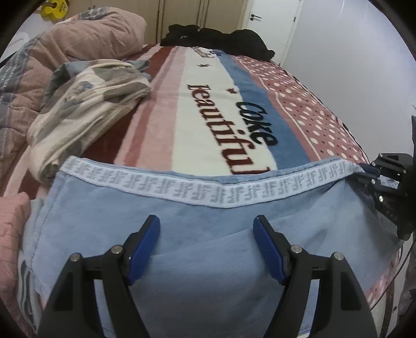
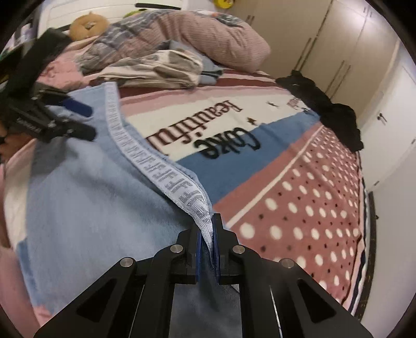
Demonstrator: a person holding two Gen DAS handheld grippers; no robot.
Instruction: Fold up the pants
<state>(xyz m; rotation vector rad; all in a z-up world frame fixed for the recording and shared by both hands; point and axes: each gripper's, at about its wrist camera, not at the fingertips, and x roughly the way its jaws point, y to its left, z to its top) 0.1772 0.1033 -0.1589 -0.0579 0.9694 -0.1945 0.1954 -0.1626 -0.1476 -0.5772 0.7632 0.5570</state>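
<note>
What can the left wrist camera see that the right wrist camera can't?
Only the left wrist view shows the left gripper from behind, jaws wide apart over the blue pants and gripping nothing, and a yellow toy guitar at the top.

Only the right wrist view shows the right gripper shut on the end of the patterned waistband, and a tan stuffed toy.

Both show the pants, the "beautiful" blanket, the pile of black clothes and the folded floral cloth.
</note>
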